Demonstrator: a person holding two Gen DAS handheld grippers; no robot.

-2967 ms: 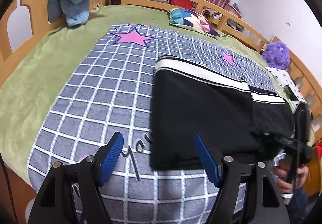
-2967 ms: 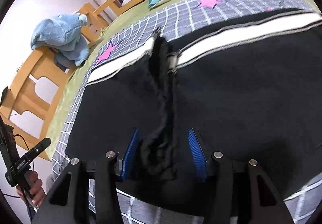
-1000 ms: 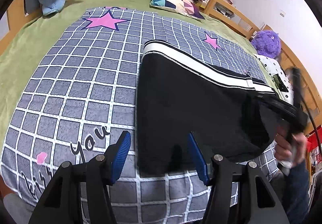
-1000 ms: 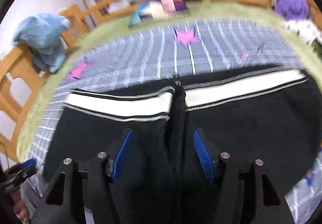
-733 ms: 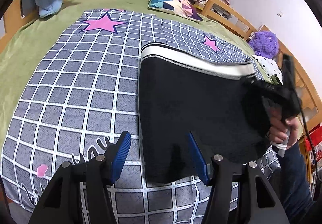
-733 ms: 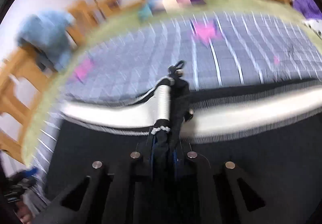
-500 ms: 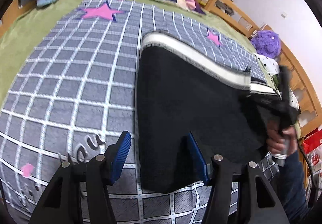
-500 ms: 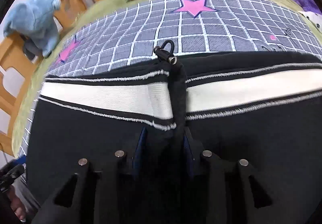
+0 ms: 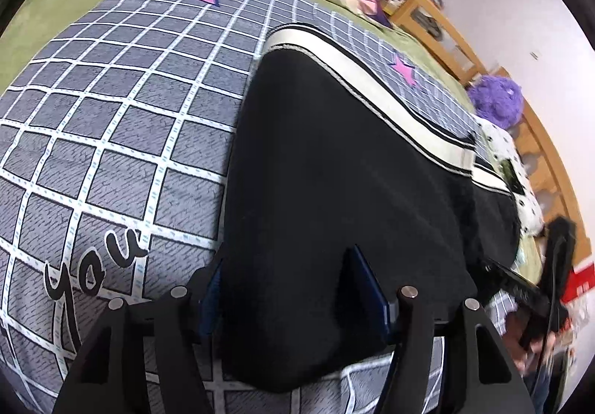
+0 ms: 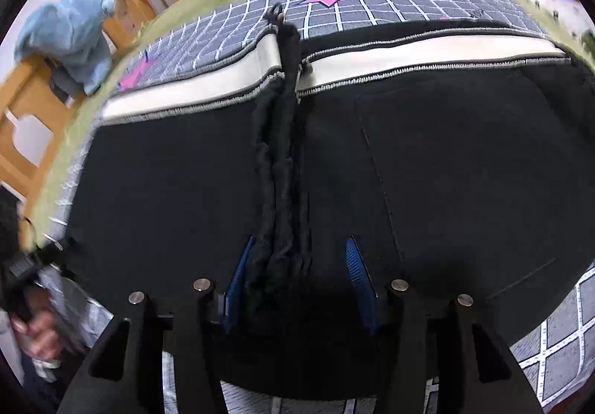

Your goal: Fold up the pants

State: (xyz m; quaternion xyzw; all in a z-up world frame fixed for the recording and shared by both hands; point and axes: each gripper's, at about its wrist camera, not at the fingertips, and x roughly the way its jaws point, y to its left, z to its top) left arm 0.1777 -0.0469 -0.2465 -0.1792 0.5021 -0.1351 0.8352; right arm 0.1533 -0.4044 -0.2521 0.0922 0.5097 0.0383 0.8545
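The black pants (image 9: 334, 161) lie flat on the grid-patterned bedspread (image 9: 111, 109) of the bed, white side stripe along the far edge. The left tool (image 9: 293, 287) straddles the near corner of the cloth, jaws spread and not yet clamped. The right tool (image 10: 297, 272) sits likewise, parted around the bunched central seam ridge (image 10: 280, 161) — nothing pinched there either. The risk from here: closing on only the top layer, so the lower one drags behind and the fold skews. The left tool could also nip the bedspread along with the corner — lifting would then haul the bedding up too.
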